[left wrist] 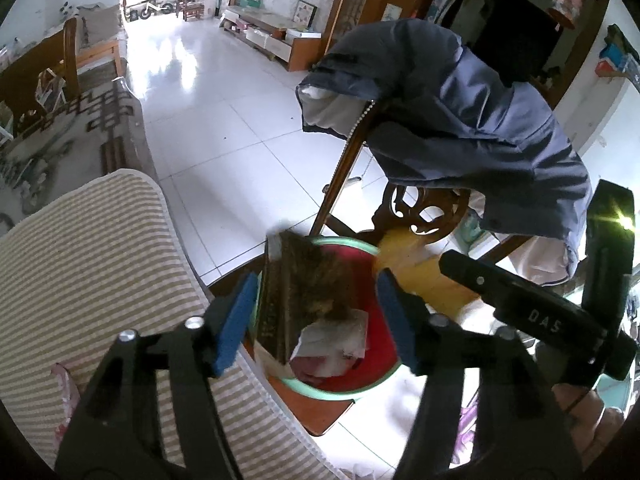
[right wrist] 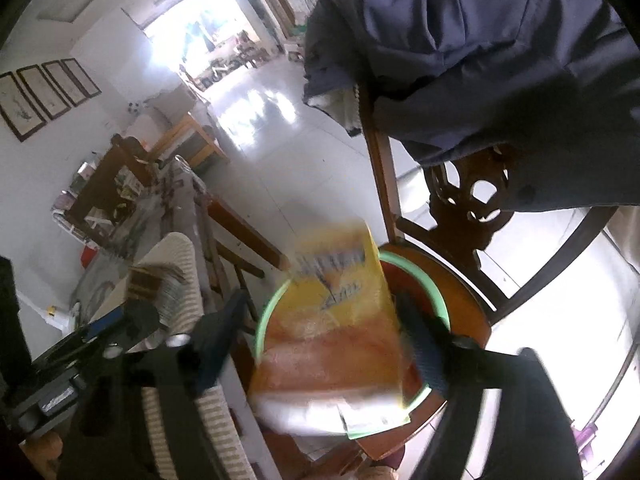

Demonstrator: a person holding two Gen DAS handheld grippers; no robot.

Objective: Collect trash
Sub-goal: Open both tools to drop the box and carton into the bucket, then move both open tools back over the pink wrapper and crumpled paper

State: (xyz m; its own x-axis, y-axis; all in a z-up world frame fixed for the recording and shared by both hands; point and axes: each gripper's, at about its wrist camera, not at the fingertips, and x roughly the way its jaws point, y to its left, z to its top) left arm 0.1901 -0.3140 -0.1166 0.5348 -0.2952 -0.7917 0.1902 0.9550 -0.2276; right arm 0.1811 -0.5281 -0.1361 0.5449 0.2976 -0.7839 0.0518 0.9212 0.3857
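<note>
A green-rimmed bin (left wrist: 362, 390) with a red inside sits on the seat of a carved wooden chair (left wrist: 424, 208), and it serves as the landmark here. Directly above the bin, the left gripper (left wrist: 318, 316) hangs with its 2 blue-padded tongs spread wide, gripping nothing. Between them, a dark brown carton (left wrist: 304, 288) stands tilted inside the bin, leaning on the rim nearest the striped cushion (left wrist: 92, 256). A crumpled white paper (left wrist: 336, 340) lies in the bin just beside the carton's lower end.

At the far rim of the bin, a yellow packet (right wrist: 340, 316) shows blurred; from the right wrist view it covers most of the bin's mouth. The right gripper (right wrist: 320, 348) stands over the bin with tongs wide on either side of the packet, and I cannot tell whether the pads touch it.

A blue jacket (left wrist: 460, 112) drapes over the chair back, above and behind the bin. White floor tiles (left wrist: 224, 120) stretch away beyond it.
</note>
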